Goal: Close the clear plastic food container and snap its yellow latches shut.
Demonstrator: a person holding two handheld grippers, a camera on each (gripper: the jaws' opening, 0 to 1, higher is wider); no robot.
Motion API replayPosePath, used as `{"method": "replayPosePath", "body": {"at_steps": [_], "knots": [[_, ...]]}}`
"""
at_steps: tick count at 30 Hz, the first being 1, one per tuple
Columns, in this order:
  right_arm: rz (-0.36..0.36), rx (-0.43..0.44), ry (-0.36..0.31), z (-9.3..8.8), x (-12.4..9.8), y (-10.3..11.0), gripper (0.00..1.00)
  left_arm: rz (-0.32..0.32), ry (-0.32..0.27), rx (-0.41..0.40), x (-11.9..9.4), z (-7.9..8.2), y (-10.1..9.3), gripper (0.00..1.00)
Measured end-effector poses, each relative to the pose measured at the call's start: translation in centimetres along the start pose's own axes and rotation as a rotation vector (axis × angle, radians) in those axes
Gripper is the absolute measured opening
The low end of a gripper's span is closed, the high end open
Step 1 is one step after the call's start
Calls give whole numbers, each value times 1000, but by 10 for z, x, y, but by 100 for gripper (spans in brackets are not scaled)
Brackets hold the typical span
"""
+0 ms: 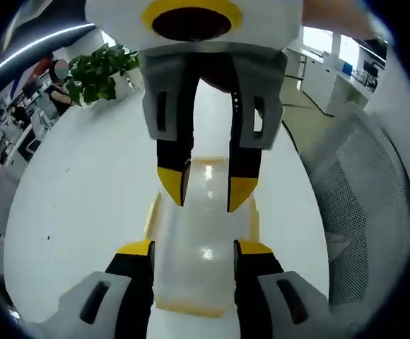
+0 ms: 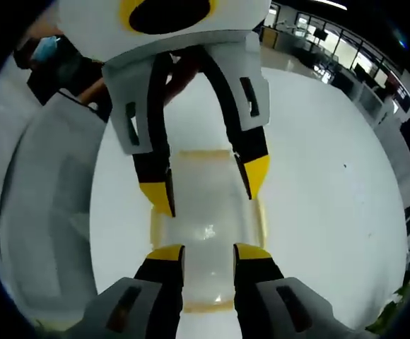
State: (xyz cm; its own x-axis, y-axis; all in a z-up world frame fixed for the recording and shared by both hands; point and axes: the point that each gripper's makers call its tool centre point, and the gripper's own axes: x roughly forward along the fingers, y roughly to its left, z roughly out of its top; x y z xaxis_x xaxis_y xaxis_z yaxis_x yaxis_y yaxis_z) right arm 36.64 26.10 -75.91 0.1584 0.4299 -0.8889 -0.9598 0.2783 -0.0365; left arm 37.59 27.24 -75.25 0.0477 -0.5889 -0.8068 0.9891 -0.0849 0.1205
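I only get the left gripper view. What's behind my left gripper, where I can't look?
Observer: In the right gripper view, a person's arm in a dark sleeve sits just behind the left gripper.
Operator: Whoa. And what's far away on that side of the room?
Observer: Past the white table, that view shows rows of desks beside big dark-framed windows.
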Motion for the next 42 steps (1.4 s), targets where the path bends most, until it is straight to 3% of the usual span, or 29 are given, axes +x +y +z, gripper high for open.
{"method": "replayPosePath", "body": {"at_steps": [16,38,42], "knots": [[13,-19,4,5,3,-5,28,4,-19,-30,4,2,-3,45],[48,-23,10,8,8,-13,36,-38,-29,-81,5,-1,-10,48],[51,-29,14,8,8,-13,36,-20,-40,-106,4,-2,-2,47]]}}
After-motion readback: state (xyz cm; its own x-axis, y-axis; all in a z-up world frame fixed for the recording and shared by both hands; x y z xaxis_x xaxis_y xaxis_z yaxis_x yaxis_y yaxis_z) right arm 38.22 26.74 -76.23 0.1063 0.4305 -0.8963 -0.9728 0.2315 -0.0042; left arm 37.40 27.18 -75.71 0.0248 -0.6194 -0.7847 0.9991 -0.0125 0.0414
